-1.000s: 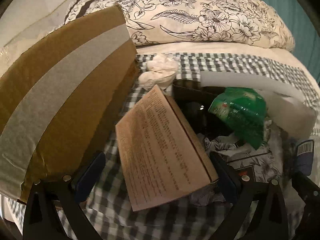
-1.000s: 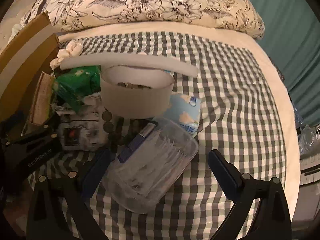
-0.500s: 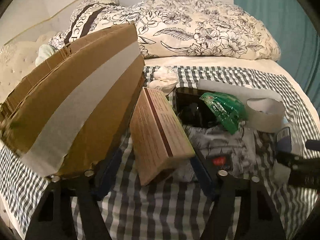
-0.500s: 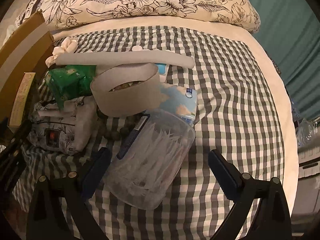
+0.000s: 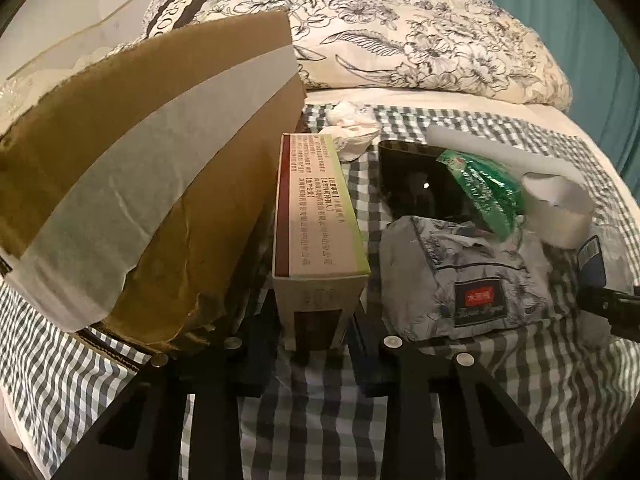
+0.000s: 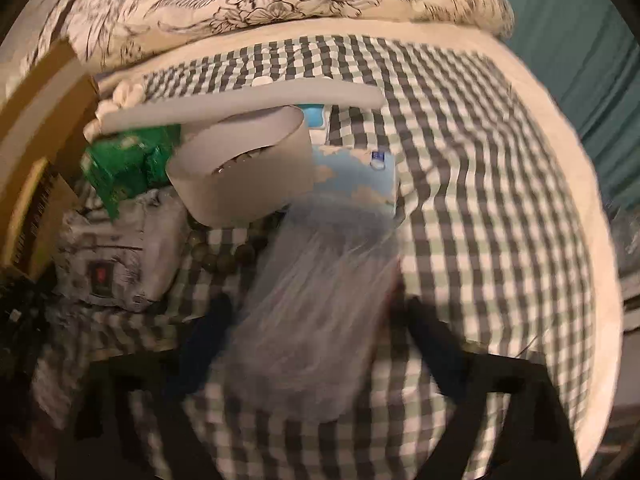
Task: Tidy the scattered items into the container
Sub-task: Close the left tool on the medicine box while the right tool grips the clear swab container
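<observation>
Left gripper [image 5: 316,340]: jaws closing on the near end of a printed carton [image 5: 316,220], its pads flanking the end face at the 9 and 3 o'clock sides; contact looks made, and the carton stands on edge between them. The carton's long axis runs from 6 toward 12 o'clock, straight along the line of the fingers. A taped cardboard box [image 5: 132,192], judged to be the container, lies just beside the carton at 9 to 10 o'clock, so the coming move probably turns on a lift and a short swing toward that side. The left hand is the nearer to the box.

Right gripper [image 6: 312,344]: jaws closing about a clear plastic tub [image 6: 316,304] on the checked bedspread [image 6: 480,200]; motion blur hides whether the pads yet press on it. The tub's long axis tilts from 7 toward 1 o'clock. From this gripper, the box edge sits far off at 10 o'clock, beyond a green packet [image 6: 128,160] and a white paper ring [image 6: 240,176].
</observation>
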`<action>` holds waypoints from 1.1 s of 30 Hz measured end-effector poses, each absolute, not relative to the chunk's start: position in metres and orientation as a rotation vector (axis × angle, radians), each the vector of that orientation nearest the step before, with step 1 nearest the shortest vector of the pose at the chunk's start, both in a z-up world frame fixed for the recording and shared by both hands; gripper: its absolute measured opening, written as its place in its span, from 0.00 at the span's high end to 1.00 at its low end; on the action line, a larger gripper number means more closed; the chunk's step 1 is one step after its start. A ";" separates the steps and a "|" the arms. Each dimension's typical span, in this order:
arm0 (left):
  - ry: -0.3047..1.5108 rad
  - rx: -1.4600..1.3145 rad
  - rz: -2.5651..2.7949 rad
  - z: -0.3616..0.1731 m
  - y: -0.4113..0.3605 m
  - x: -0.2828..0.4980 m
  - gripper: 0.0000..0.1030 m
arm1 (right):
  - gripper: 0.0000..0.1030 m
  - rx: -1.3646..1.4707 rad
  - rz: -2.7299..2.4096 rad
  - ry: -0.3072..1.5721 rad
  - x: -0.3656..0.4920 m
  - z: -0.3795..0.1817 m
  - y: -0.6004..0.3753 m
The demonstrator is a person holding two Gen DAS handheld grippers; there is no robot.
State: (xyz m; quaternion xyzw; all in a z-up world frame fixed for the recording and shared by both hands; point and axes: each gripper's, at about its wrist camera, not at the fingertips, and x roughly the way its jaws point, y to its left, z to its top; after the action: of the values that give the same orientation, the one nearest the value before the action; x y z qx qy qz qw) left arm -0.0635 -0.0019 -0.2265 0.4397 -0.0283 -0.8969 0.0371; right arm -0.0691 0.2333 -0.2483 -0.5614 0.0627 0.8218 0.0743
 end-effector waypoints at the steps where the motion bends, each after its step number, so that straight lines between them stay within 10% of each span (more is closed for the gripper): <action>1: -0.085 1.342 -2.765 -0.226 -0.003 -0.060 0.71 | 0.31 -1.683 2.464 0.207 -0.067 -0.247 0.235; 33: -0.081 1.101 -3.050 -0.122 0.010 -0.012 0.71 | 0.34 -1.270 2.647 0.174 0.002 -0.150 0.223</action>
State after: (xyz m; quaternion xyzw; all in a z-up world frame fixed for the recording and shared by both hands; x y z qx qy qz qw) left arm -0.0123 0.0100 -0.1224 0.3390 -0.0249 -0.9391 -0.0508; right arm 0.0019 0.2232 -0.1499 -0.4295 0.0590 0.8955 0.1002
